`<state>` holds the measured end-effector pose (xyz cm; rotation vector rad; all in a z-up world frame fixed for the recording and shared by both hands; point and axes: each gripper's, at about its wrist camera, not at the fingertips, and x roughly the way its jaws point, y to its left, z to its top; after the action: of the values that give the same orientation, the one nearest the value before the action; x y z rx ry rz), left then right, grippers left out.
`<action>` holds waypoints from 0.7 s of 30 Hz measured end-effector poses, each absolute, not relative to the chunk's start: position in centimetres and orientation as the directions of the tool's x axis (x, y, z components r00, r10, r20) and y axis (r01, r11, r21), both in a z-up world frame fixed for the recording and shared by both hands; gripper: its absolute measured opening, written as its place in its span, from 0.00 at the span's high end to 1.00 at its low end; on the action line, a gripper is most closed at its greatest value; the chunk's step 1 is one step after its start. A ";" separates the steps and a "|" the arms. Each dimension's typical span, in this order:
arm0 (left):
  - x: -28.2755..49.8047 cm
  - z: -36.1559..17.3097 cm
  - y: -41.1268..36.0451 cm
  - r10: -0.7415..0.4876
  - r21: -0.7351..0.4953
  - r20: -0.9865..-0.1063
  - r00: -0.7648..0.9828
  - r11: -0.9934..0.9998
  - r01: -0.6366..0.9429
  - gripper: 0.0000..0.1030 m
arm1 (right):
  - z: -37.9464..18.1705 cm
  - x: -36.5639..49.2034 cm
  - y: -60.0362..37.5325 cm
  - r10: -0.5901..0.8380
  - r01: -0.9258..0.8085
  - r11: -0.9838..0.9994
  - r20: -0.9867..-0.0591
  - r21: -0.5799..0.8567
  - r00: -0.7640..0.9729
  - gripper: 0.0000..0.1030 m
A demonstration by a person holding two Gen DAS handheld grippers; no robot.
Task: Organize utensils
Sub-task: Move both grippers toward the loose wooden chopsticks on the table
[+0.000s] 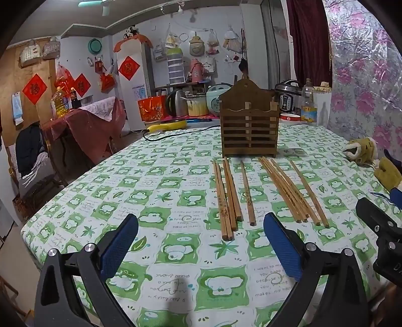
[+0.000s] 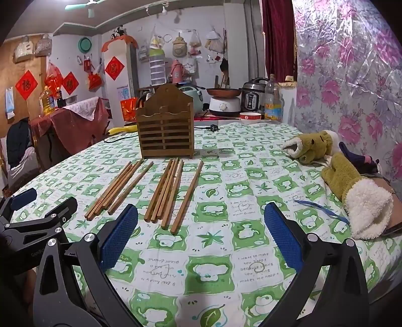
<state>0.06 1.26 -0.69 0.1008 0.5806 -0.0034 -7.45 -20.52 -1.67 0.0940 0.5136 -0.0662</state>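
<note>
Jaws wide on both grippers; chopsticks [image 1: 227,201] untouched; holder [image 1: 248,125] interior hidden.

A table [image 1: 176,254] under a green-and-white checked cloth fills the near part of the room. Close on the right stands a wall [image 2: 351,75] covered in crinkled foil printed with pink flowers, with a dark red curtain [image 1: 309,42] beside it. The far wall [image 1: 218,65] is white and hung with bags and baskets. A white fridge [image 1: 133,73] on the far left bears a red paper diamond. A wooden panel [image 1: 27,83] at the left carries more red diamonds. A second table [image 1: 83,120] draped in red cloth stands below it. A ceiling fan [image 2: 88,5] shows at the top.
</note>
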 end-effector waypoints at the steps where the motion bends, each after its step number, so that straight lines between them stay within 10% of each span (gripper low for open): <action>1: 0.1 -0.7 1.3 0.026 0.095 -0.547 0.837 0.995 0.032 0.05 | -1.6 -7.4 -20.6 -0.039 0.086 0.994 -0.493 0.074 0.869 0.06; 21: -0.2 -0.7 1.1 0.027 0.096 -0.544 0.838 0.995 0.030 0.05 | -2.1 -7.5 -21.0 -0.012 0.070 0.992 -0.490 0.101 0.872 0.06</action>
<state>-0.19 1.08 -0.66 0.1026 0.5766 -0.0015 -7.55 -21.00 -2.05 0.1170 0.5110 -0.0431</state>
